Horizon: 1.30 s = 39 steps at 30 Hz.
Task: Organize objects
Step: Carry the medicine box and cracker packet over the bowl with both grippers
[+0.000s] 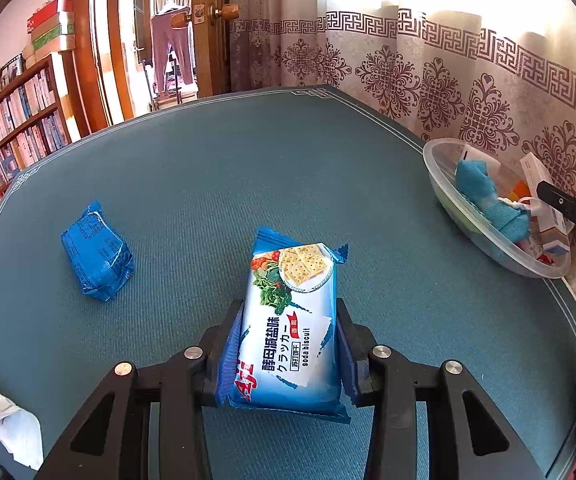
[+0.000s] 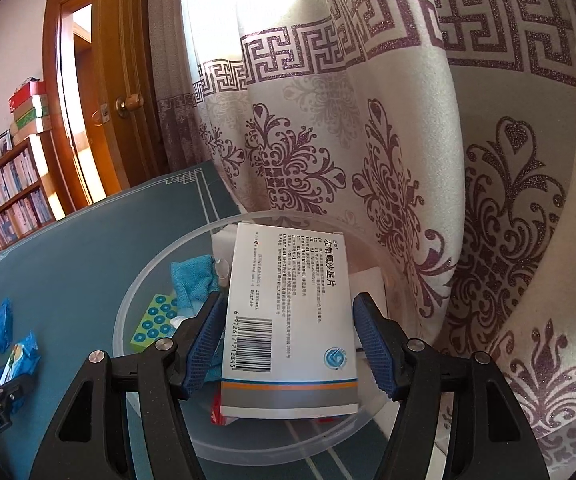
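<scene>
My left gripper (image 1: 288, 312) is shut on a blue and white soda biscuit pack (image 1: 292, 320) just above the green table mat (image 1: 208, 180). A second blue pack (image 1: 96, 254) lies on the mat to the left. My right gripper (image 2: 288, 308) holds a white medicine box (image 2: 292, 320) over the clear plastic bowl (image 2: 136, 292). The left pad (image 2: 204, 336) touches the box; a small gap shows at the right pad (image 2: 372, 344). The bowl (image 1: 448, 196) holds a blue cloth (image 2: 192, 280), a green dotted box (image 2: 154, 322) and other boxes.
A patterned curtain (image 2: 368, 160) hangs right behind the bowl at the table's edge. A white plastic bag (image 1: 0, 420) lies at the near left. A bookshelf (image 1: 12, 136) and an open wooden door (image 1: 208, 28) stand beyond the table.
</scene>
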Motion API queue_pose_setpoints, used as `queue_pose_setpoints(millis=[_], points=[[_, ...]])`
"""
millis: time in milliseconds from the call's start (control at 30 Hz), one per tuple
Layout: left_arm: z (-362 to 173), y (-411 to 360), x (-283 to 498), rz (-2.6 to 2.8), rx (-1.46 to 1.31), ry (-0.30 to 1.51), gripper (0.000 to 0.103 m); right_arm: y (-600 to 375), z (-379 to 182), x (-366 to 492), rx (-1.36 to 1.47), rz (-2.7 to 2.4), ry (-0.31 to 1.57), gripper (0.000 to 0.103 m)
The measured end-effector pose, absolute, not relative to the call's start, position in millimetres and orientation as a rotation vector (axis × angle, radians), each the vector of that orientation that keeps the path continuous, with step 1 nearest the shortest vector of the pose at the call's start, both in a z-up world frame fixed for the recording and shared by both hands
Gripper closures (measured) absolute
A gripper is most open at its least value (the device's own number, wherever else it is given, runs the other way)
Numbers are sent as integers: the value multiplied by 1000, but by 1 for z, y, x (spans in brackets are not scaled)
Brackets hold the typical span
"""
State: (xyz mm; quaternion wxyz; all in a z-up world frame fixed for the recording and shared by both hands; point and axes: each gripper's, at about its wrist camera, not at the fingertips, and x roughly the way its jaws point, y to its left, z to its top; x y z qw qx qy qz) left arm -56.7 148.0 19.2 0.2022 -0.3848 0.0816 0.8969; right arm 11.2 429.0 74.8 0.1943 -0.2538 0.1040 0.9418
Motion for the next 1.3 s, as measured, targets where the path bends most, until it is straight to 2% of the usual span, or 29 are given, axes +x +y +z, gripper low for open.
queue_pose_setpoints(millis=[500,1300], points=[[39,206,-58,2405,-987,289,59,393,80,41,-543,2665,120,34],[56,310,-96,2192,-962,206,59,393,82,53,-457,2673,186,34]])
